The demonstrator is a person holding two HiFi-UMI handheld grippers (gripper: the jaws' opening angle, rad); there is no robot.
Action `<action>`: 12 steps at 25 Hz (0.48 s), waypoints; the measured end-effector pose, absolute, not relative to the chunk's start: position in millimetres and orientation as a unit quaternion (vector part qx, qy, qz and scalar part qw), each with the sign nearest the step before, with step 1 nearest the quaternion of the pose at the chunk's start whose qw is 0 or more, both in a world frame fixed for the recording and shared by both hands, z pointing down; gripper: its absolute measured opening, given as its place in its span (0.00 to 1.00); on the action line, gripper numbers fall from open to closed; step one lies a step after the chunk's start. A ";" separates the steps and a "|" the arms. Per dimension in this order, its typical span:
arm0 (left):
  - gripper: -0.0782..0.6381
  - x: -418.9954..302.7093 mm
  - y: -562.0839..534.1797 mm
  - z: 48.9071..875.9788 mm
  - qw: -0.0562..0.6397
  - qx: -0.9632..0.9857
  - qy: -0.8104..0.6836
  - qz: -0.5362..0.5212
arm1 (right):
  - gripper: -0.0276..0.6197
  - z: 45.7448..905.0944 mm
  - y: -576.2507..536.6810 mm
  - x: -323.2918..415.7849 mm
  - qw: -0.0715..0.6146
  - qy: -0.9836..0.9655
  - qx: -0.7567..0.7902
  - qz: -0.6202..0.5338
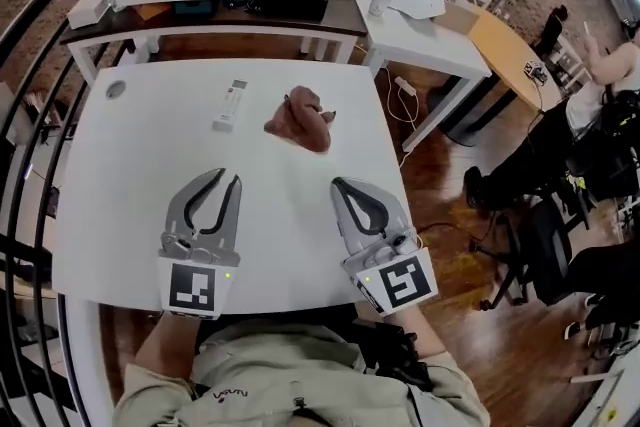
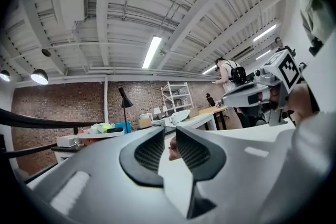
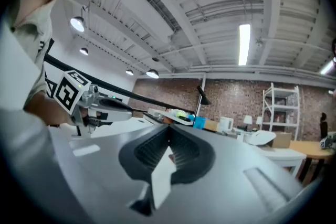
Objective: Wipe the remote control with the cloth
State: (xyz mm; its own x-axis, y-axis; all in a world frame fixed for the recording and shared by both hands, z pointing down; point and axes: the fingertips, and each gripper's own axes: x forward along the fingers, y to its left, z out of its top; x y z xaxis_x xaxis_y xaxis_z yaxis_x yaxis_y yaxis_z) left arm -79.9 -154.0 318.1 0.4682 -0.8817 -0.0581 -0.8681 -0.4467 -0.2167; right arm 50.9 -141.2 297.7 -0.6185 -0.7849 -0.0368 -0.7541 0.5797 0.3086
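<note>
Your left gripper (image 1: 228,177), lower left, has its jaws slightly apart and empty; the right gripper (image 1: 338,182) is closed, empty. On the surface (image 1: 130,175), upper centre, the remote control (image 1: 230,104) lies just left of the cloth (image 1: 300,119).

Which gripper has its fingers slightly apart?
The left gripper: a narrow gap shows between its fingers, with nothing held. On the right gripper the fingers touch at the tips.

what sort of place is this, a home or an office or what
Likely a loft-style lab or workshop office: exposed brick wall, metal shelving, and cluttered work desks.
</note>
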 end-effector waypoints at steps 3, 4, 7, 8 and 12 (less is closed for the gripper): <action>0.23 -86.0 -176.4 312.2 0.118 -0.845 0.520 -0.040 | 0.05 287.4 -162.4 51.2 0.066 -0.876 0.444 -0.174; 0.26 -88.8 -183.8 310.5 0.120 -0.844 0.522 -0.044 | 0.16 286.8 -171.3 52.8 0.077 -0.873 0.447 -0.179; 0.34 -101.1 -209.6 312.3 0.135 -0.835 0.528 -0.071 | 0.25 294.7 -207.1 57.5 0.114 -0.869 0.451 -0.170; 0.38 -104.8 -219.5 314.9 0.133 -0.832 0.533 -0.080 | 0.27 296.5 -220.9 57.9 0.116 -0.869 0.451 -0.166; 0.49 -114.6 -262.0 332.4 0.076 -0.828 0.545 -0.107 | 0.36 301.7 -268.3 56.8 0.133 -0.875 0.443 -0.143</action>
